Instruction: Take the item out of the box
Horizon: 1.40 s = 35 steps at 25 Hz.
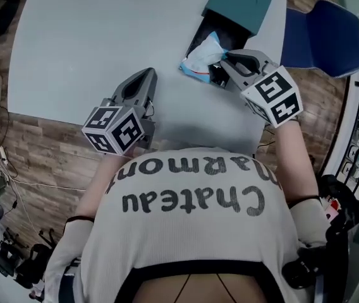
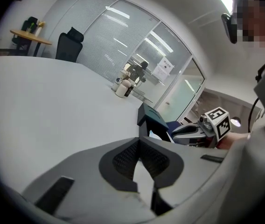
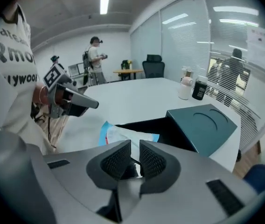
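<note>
A teal box (image 1: 239, 2) lies near the table's far right edge, its black inner tray slid out toward me. A white and blue packet (image 1: 201, 57) sticks out of the tray onto the table. My right gripper (image 1: 225, 57) is at the packet's right edge, shut on it; in the right gripper view the packet (image 3: 123, 136) runs in between the pads of my right gripper (image 3: 135, 148), beside the box (image 3: 207, 125). My left gripper (image 1: 143, 74) rests over bare table left of the packet. In its own view my left gripper (image 2: 139, 143) is shut and holds nothing.
The grey table (image 1: 103, 43) spreads wide to the left. A blue chair (image 1: 325, 36) stands just past the right edge. Two containers (image 3: 191, 88) stand at the far end. A person (image 3: 95, 55) stands in the background by another table.
</note>
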Motion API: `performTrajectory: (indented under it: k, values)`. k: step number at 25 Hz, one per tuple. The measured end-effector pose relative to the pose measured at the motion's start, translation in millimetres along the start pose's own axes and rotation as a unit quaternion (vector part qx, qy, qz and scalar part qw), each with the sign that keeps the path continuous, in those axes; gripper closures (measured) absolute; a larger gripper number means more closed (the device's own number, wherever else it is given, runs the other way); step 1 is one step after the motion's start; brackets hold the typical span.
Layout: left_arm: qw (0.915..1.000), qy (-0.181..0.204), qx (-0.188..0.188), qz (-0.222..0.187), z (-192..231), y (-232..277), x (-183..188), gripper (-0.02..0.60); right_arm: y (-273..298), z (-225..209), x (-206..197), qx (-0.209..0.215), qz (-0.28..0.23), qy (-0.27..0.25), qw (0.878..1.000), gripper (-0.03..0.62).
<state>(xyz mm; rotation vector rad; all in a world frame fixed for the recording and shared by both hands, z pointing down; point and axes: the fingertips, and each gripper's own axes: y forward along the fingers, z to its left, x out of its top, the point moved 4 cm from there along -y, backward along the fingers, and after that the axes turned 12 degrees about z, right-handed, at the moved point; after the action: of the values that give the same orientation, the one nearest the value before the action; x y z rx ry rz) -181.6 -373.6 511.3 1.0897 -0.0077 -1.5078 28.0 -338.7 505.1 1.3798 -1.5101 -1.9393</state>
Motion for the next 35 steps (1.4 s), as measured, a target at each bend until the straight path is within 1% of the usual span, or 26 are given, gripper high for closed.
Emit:
performTrajectory:
  k: [2,6,10,13,20,25,27,30,35]
  values:
    - [1.0000,-0.006,0.001,0.000,5,-4,-1,0.591,8,0,5,-0.008,0.028,-0.032,0.999,0.553]
    - [0.9999,-0.009,0.005,-0.001,13,-12,-6,0.591,22,4,3,-0.005,0.071,-0.078,0.994,0.553]
    - [0.9998,-0.014,0.010,0.003,23,-11,-13,0.591,38,4,3,-0.012,0.110,-0.135,0.985,0.553]
    - [0.9996,-0.023,0.013,0.003,31,-10,-16,0.591,50,6,7,-0.017,0.131,-0.164,0.978,0.553]
    - [0.9997,-0.017,0.018,-0.005,30,-18,-18,0.591,50,7,9,-0.023,0.142,-0.188,0.972,0.553]
    - [0.9994,-0.022,0.023,-0.014,33,-19,-16,0.591,57,6,10,-0.018,0.161,-0.227,0.960,0.553]
    - [0.9993,-0.023,0.023,-0.016,32,-20,-16,0.591,61,7,7,-0.016,0.164,-0.237,0.957,0.553]
    - [0.9993,-0.027,0.021,-0.016,28,-21,-19,0.591,60,9,7,-0.017,0.166,-0.240,0.956,0.553]
    - [0.9993,-0.028,0.020,-0.013,25,-20,-26,0.591,61,7,8,-0.018,0.165,-0.231,0.959,0.553]
